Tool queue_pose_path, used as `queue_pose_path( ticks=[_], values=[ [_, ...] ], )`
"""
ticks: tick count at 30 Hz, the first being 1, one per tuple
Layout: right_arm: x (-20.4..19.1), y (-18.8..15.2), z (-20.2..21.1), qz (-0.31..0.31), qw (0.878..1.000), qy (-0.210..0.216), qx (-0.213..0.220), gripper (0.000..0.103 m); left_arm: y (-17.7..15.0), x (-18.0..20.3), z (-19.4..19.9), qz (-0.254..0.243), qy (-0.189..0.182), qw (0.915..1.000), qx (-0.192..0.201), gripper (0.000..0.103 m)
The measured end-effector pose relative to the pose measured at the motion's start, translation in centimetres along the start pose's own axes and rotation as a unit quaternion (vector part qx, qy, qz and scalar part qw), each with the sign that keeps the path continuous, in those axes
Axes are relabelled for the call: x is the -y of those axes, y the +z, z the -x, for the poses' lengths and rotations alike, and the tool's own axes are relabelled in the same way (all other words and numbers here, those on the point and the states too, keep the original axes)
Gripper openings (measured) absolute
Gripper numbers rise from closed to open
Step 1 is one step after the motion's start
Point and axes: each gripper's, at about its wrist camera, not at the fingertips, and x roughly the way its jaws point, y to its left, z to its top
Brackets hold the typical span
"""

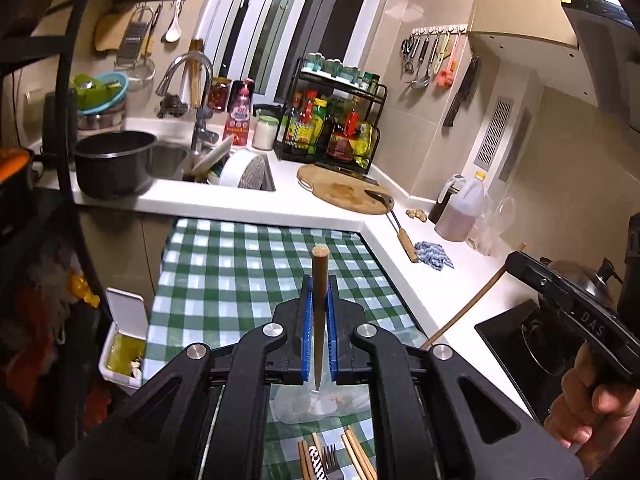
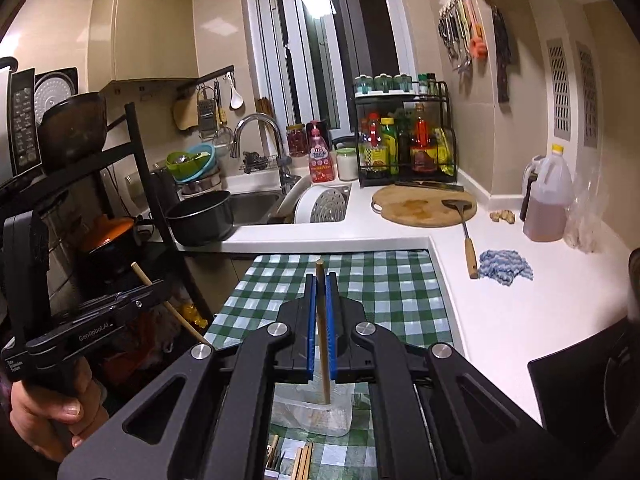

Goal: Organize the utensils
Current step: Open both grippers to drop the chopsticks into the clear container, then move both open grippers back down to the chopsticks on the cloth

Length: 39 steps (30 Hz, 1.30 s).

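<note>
My left gripper (image 1: pixel 319 280) is clamped on a dark brown chopstick (image 1: pixel 319 312), blue pads (image 1: pixel 306 332) pressed to either side of it. The stick stands upright, its round butt end above the fingertips, its thin tip down over a clear plastic container (image 1: pixel 316 404) on the green-and-white checked tablecloth (image 1: pixel 248 272).

My right gripper (image 2: pixel 320 280) is closed on a paler wooden chopstick (image 2: pixel 322 332), also upright (tilted a touch), the lower end reaching down into the same clear container (image 2: pixel 312 412). Whether that tip touches the bottom I cannot tell.

Below the left gripper, at the near edge of the cloth: several loose chopsticks (image 1: pixel 356 456) and a fork (image 1: pixel 330 460) lying together, partly hidden by my linkage. In the right wrist view more sticks (image 2: pixel 304 464) show at the bottom edge, too cramped to count.

Each gripper shows in the other's view: the right one (image 1: pixel 520 258) at the frame's right, its chopstick (image 1: pixel 472 300) slanting down; the left one (image 2: pixel 160 284) at the frame's left, hand (image 2: pixel 56 404) on the grip.

Surroundings: white counter (image 2: pixel 500 304) beyond the cloth, round wooden cutting board (image 2: pixel 420 204) with a spatula (image 2: pixel 464 224) across it, blue rag (image 2: pixel 504 266), sink (image 2: pixel 256 204) with a black pot (image 2: pixel 200 216) beside it, condiment rack (image 2: pixel 404 148) in the corner.
</note>
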Motion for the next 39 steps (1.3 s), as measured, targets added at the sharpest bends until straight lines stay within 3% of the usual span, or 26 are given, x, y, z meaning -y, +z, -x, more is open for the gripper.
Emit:
queue_pose_path(
  ticks=[9, 10, 11, 12, 13, 16, 18, 20, 24, 33, 39],
  values=[
    [0.3, -2.7, -2.5, -0.009, 0.999, -0.009, -0.041, 0.010, -1.3, 0.6, -1.8, -0.016, 0.013, 0.9997, -0.014, 0.009],
    [0.3, -2.8, -2.7, -0.010, 0.999, -0.013, -0.045, 0.021, -1.4, 0.6, -1.8, -0.018, 0.014, 0.9996, -0.014, 0.012],
    [0.3, -2.9, -2.8, -0.010, 0.999, -0.020, -0.048, 0.031, -1.4, 0.7, -1.8, -0.021, 0.015, 0.9996, -0.013, 0.023],
    [0.3, -2.9, -2.6, -0.010, 0.998, -0.027, -0.048, 0.054, -1.4, 0.9, -1.4, -0.027, 0.018, 0.9994, -0.005, 0.027],
    [0.3, -2.9, -2.5, -0.010, 0.998, -0.035, -0.046, 0.062, -1.4, 1.1, -1.0, -0.032, 0.022, 0.9992, 0.002, 0.027],
    [0.2, -2.7, -1.4, 0.002, 0.998, -0.047, -0.038, 0.062, -1.3, 1.7, 0.8, -0.043, 0.029, 0.9981, 0.035, 0.032],
    [0.0, -2.5, -0.5, 0.013, 0.998, -0.056, -0.029, 0.062, -1.1, 2.1, 2.0, -0.047, 0.036, 0.9966, 0.057, 0.042],
    [-0.3, -2.1, 0.8, 0.027, 0.997, -0.064, -0.018, 0.062, -1.0, 2.5, 3.5, -0.053, 0.049, 0.9940, 0.083, 0.046],
    [-1.0, -1.8, 3.8, 0.055, 0.995, -0.082, 0.009, 0.062, -1.2, 3.1, 5.9, -0.060, 0.056, 0.9909, 0.106, 0.048],
    [-0.9, -4.1, 11.1, 0.034, 0.993, -0.081, 0.074, 0.061, -5.2, 3.2, 9.6, -0.068, 0.081, 0.9883, 0.110, 0.051],
    [-0.7, -8.1, 15.0, 0.024, 0.988, -0.095, 0.123, 0.057, -9.2, 3.0, 11.7, -0.076, 0.100, 0.9873, 0.097, 0.051]
  ],
)
